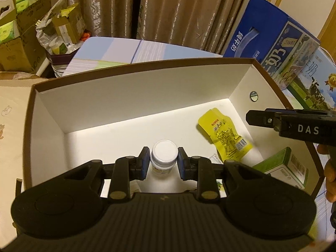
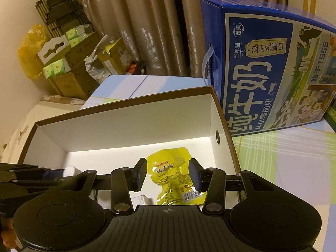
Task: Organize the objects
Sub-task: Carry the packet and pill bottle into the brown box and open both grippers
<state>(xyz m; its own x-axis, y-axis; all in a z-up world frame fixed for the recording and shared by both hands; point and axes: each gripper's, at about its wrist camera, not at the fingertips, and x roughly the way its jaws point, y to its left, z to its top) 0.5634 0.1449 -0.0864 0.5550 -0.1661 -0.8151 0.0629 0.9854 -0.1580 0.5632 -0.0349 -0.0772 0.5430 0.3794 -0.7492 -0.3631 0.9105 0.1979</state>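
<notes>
We are holding the left hand-held gripper (image 1: 164, 162) over the near part of an open white box (image 1: 130, 96) with a brown rim, and its two blue-padded fingers (image 1: 145, 163) are flanking a small white-capped bottle (image 1: 164, 157) that is standing upright on the box floor; the pads are sitting just beside the cap on either side, but we cannot tell whether they are actually pressing it or only bracketing it. We are holding the right hand-held gripper (image 2: 167, 173) above the right part of the same box with its fingers spread apart and gripping nothing, and between them, lower down, a yellow snack pouch (image 2: 173, 178) is lying flat on the box floor. In the left wrist view that pouch (image 1: 225, 135) is lying to the right of the bottle and well clear of it, with the right tool's black body reaching in above the box's right wall. A green and white carton (image 1: 283, 170) is resting in the near right corner of the box, and a small white packet is peeking out beneath the grippers. Beyond the box, a blue milk case (image 2: 266, 69) is standing on the table (image 2: 283, 157) with its checked cloth, close to the box's right wall, and cardboard boxes (image 1: 23, 42) are piling up at the far left before brown curtains (image 1: 168, 8).
</notes>
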